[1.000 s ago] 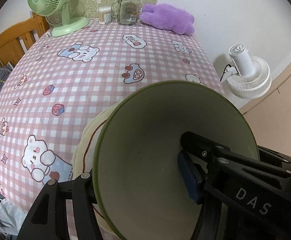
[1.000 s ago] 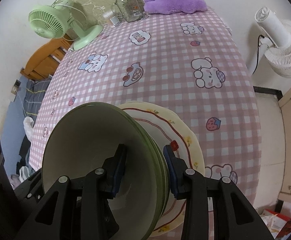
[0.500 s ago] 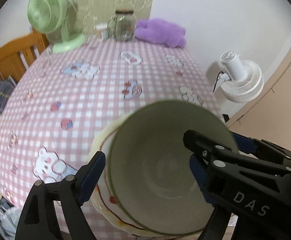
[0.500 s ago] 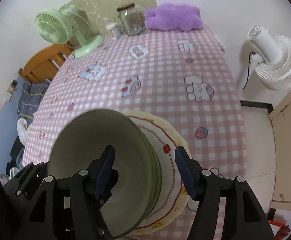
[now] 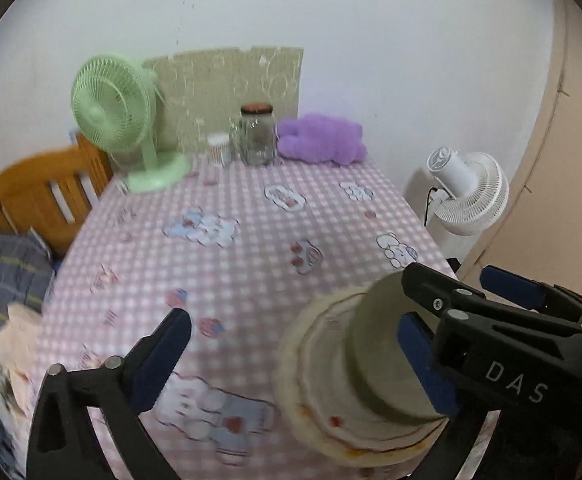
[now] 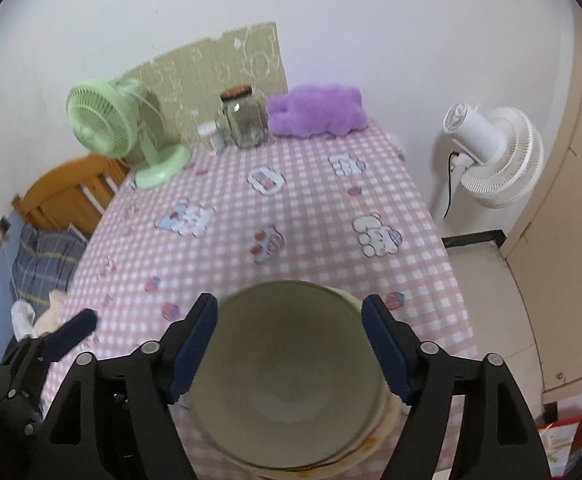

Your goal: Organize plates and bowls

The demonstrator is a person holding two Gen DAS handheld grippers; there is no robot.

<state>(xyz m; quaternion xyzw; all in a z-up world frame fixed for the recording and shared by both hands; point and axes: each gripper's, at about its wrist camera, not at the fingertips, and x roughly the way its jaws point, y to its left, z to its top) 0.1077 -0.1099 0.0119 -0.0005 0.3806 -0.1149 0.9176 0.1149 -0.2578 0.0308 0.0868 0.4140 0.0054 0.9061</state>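
Left gripper (image 5: 291,344) fills the lower part of the left wrist view, jaws spread very wide and opening, with nothing pinched. One finger sits at lower left over the pink checked tablecloth (image 5: 251,248); the other crosses the lower right, in front of the green bowl (image 5: 375,344). That bowl sits nested on the cream plate (image 5: 311,380) with the red line round its rim, at lower right near the table's near edge. Motion blur softens the stack, so whether further dishes lie between bowl and plate cannot be told here. Along the upper part of the frame stand a green fan (image 5: 111,104), a glass jar (image 5: 255,136) and a purple plush toy (image 5: 323,140) — all well apart from the stack. A white fan (image 5: 467,196) stands off the table at right.

Right gripper (image 6: 289,344) occupies the bottom of the right wrist view, jaws parted and opening, one blue pad on either side of the bowl's rim and neither pressing it. The bowl lies at lower centre, mouth up, with the plate's edge showing beneath at lower right. A finger of the other gripper shows at lower left.

Assessment: the bowl appears set down and both grips released — the stacking step looks done. No other loose plates or bowls show on the cloth, so little seems left beyond pulling clear.
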